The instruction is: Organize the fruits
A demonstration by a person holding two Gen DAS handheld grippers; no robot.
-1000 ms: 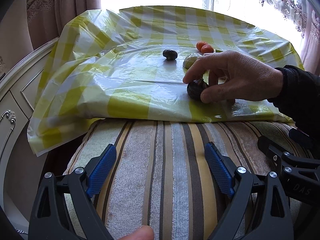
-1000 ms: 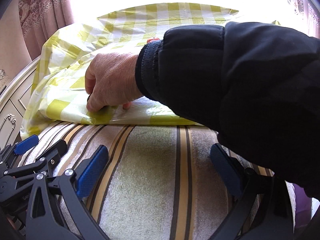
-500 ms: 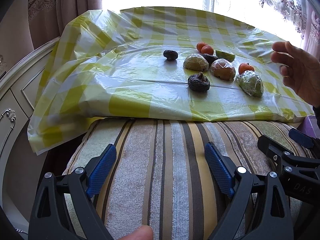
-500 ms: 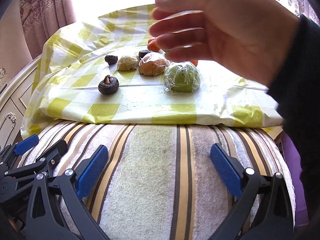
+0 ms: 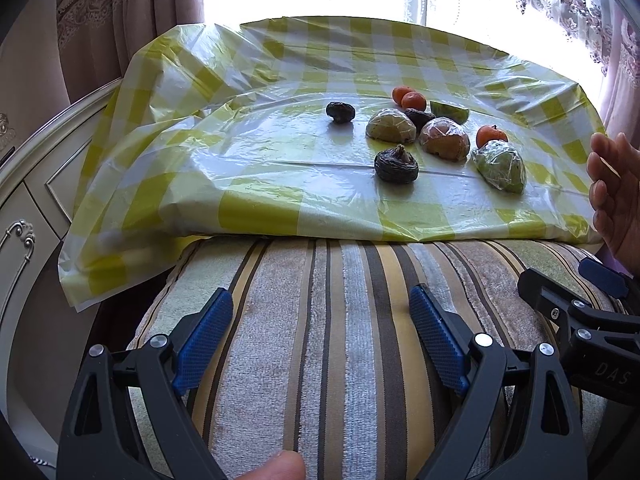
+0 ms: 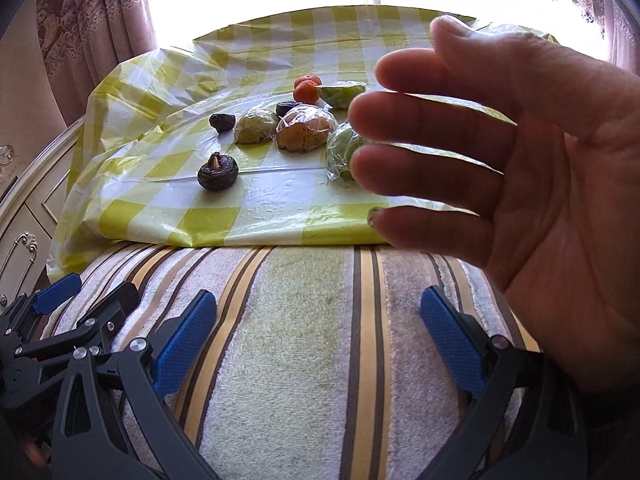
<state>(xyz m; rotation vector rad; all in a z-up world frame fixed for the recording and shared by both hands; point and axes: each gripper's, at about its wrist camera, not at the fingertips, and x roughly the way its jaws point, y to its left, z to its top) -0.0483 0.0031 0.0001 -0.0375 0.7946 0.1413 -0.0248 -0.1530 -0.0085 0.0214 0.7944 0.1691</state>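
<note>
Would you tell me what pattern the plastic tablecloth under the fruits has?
The tablecloth has yellow-green and white checks, clearest in the left wrist view.

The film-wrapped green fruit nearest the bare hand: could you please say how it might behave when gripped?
The film-wrapped green fruit looks glossy and crinkled, so jaws may slip on it. Its rounded shape suggests it could roll when pushed. The checked plastic sheet beneath looks slick, so it may also slide.

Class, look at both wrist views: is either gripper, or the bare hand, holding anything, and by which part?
Nothing is held. The left gripper and right gripper are open over the striped cushion; the bare hand is open and empty.
</note>
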